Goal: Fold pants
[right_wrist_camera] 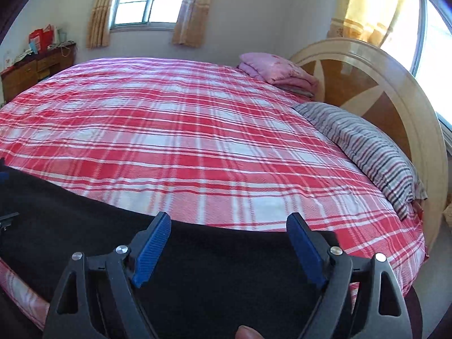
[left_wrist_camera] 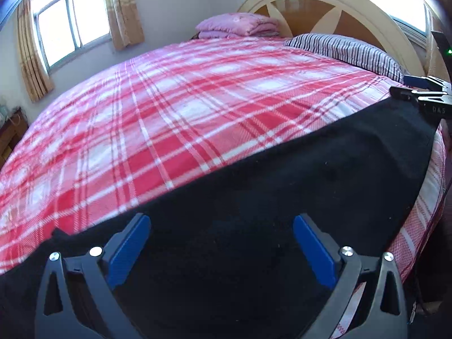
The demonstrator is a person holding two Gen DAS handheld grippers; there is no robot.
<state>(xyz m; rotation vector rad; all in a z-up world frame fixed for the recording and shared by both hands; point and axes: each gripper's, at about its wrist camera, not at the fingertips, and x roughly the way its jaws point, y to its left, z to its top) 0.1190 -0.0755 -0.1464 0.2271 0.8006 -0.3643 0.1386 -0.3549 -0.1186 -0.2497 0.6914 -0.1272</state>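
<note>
The black pants (left_wrist_camera: 282,186) lie flat along the near edge of the bed, on the red and white plaid sheet (left_wrist_camera: 175,107). My left gripper (left_wrist_camera: 221,226) is open, its blue fingers spread just above the black cloth. The right gripper (left_wrist_camera: 418,93) shows at the right edge of the left wrist view, at the far end of the pants. In the right wrist view the pants (right_wrist_camera: 197,260) fill the foreground. My right gripper (right_wrist_camera: 228,223) is open over their far edge, holding nothing.
A striped pillow (right_wrist_camera: 367,152) and a folded pink blanket (right_wrist_camera: 276,70) lie by the curved wooden headboard (right_wrist_camera: 395,104). A wooden dresser (right_wrist_camera: 34,67) with clutter stands at the far left. Curtained windows (right_wrist_camera: 141,0) are behind the bed.
</note>
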